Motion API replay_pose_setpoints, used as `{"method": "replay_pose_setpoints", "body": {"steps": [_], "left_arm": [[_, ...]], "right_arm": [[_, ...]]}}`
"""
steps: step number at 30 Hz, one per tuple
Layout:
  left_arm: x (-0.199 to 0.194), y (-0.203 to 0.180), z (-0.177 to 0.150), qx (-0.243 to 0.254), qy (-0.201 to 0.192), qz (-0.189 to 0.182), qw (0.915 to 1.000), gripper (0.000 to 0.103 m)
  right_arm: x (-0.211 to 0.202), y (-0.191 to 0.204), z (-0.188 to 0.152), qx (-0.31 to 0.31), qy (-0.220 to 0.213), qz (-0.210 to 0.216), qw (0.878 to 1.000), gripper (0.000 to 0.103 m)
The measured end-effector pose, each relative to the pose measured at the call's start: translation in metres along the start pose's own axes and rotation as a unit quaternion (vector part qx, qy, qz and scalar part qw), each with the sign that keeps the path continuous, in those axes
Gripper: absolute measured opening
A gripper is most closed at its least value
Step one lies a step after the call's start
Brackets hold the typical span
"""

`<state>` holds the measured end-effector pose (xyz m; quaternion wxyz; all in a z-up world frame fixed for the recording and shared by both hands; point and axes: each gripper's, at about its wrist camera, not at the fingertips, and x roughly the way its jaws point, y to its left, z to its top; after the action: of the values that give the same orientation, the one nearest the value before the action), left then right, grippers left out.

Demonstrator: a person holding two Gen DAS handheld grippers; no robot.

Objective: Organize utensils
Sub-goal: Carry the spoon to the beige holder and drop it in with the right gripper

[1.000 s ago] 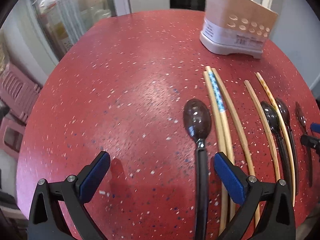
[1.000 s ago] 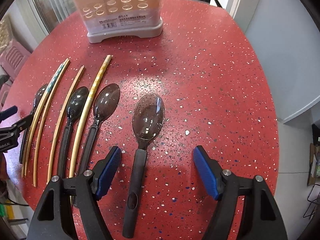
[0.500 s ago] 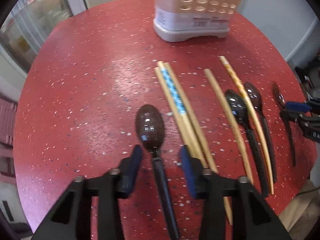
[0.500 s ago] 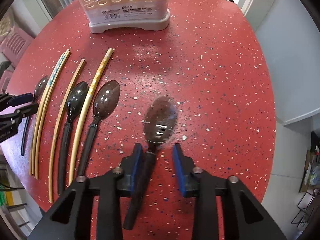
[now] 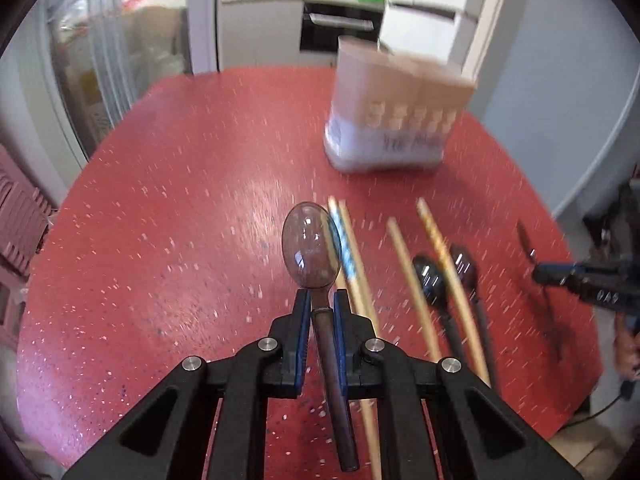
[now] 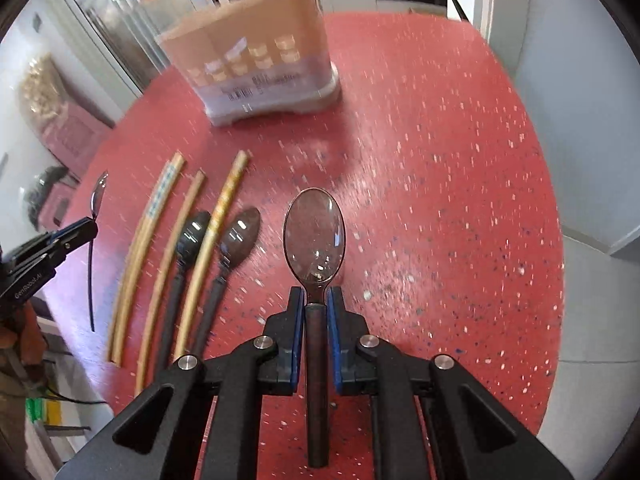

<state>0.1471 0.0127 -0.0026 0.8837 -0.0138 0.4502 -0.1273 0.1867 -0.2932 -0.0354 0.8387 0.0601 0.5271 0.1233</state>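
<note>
My left gripper (image 5: pixel 320 300) is closing, its blue pads pressed on the neck of a brown translucent spoon (image 5: pixel 311 248), which is lifted off the red speckled table (image 5: pixel 180 200). My right gripper (image 6: pixel 316 296) is closing too, its pads pressed on the neck of a second brown spoon (image 6: pixel 314 232) held above the table. Each spoon's bowl points forward and its handle runs back between the fingers. The beige and white utensil holder (image 5: pixel 396 120) (image 6: pixel 256 60) stands at the far side of the table.
Several wooden chopsticks (image 6: pixel 156 240) and two dark spoons (image 6: pixel 194 236) (image 6: pixel 240 236) lie in a row on the table between the two grippers. Pink crates (image 5: pixel 20 220) stand beyond the left rim. A pale wall lies past the right edge.
Both grippers have gone from wide open around the lying spoons to closed on their necks. Both spoons have come up off the table, and the views have tilted up toward the holder.
</note>
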Motion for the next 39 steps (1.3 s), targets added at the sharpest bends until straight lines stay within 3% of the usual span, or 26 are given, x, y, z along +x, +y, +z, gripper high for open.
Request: {"method": "replay_pose_setpoints", "body": {"steps": [8, 14, 23, 30, 39], "left_arm": [[-0.054, 0.004, 0.035, -0.026, -0.088, -0.021, 0.9956, 0.040], [-0.075, -0.005, 0.090, -0.026, -0.154, -0.026, 0.9874, 0.040], [-0.056, -0.024, 0.174, -0.029, -0.222, -0.014, 0.9746, 0.040], [-0.019, -0.025, 0.202, -0.033, -0.252, 0.017, 0.9670, 0.040], [0.036, -0.016, 0.198, -0.024, -0.251, 0.051, 0.9665, 0.039]], "right_arm": [[-0.057, 0.027, 0.021, -0.018, -0.085, 0.047, 0.995, 0.013], [-0.085, 0.036, 0.072, -0.032, -0.148, 0.056, 0.987, 0.013], [-0.099, 0.051, 0.167, -0.042, -0.230, 0.088, 0.968, 0.013], [-0.069, 0.064, 0.228, -0.062, -0.278, 0.086, 0.955, 0.013], [-0.007, 0.072, 0.240, -0.105, -0.287, 0.061, 0.950, 0.012]]}}
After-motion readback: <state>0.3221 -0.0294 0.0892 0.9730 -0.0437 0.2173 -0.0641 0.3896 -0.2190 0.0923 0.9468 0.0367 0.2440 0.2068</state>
